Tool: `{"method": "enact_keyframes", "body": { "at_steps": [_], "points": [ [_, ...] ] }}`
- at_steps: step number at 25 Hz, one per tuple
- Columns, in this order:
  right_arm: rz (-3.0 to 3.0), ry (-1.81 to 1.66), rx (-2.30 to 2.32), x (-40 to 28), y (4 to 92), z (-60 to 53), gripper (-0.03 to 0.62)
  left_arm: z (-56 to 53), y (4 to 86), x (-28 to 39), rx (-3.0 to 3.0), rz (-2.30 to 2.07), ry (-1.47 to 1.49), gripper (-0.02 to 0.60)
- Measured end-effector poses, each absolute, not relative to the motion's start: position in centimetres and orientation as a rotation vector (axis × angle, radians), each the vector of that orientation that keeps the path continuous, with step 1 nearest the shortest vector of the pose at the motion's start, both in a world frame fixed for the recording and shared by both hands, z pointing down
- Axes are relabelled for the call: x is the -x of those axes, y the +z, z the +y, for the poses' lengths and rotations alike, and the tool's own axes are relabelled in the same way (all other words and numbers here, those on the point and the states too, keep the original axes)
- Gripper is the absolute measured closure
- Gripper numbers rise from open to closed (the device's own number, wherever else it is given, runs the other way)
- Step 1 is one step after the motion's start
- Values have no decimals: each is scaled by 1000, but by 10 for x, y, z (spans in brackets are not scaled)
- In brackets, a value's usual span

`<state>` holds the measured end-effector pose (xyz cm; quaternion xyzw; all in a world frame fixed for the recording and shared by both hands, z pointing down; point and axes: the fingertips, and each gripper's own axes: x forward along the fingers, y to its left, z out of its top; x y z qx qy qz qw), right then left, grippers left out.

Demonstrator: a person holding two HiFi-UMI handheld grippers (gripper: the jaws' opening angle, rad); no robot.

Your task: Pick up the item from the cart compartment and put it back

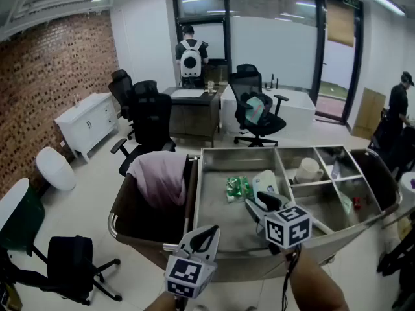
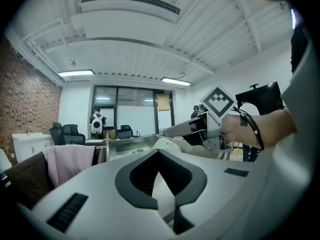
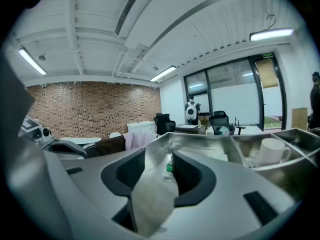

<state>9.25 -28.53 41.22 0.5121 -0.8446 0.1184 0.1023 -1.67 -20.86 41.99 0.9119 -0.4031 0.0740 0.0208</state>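
A steel cart (image 1: 259, 149) stands in front of me. In its big compartment lie a white pouch (image 1: 264, 181) and a green packet (image 1: 238, 188). My right gripper (image 1: 260, 203) reaches into that compartment with its jaws spread wide, and the pouch's near end lies in the gap. In the right gripper view the pale pouch (image 3: 150, 199) runs along between the dark pads, with the green packet (image 3: 170, 168) just beyond; I see no squeeze on it. My left gripper (image 1: 206, 233) hovers at the cart's near rim, open and empty.
A pink cloth (image 1: 159, 177) hangs in the cart's left bin. A white cup (image 1: 308, 169) and small items sit in the right compartments. Black office chairs (image 1: 150, 118) and a desk stand behind. A person with a white backpack (image 1: 190, 57) is at the back; another person (image 1: 397, 102) at right.
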Motion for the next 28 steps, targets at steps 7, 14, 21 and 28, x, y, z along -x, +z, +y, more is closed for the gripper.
{"method": "enact_keyframes", "body": {
  "at_steps": [7,14,21,28],
  "points": [
    [-2422,329,-1515,-85,424,-328,390,-215,418,15,-2832,-1242,220,581],
    [-2351,407,-1522,-89,453,-364,382,-221,418,14,-2828,-1249,216,581],
    [-2266,481,-1513,-87,486,-392,382,-224,419,13,-2829,-1239,226,581],
    [-2207,479,-1492,-86,505,-413,383,-229,417,18,-2823,-1253,220,581]
  ]
}}
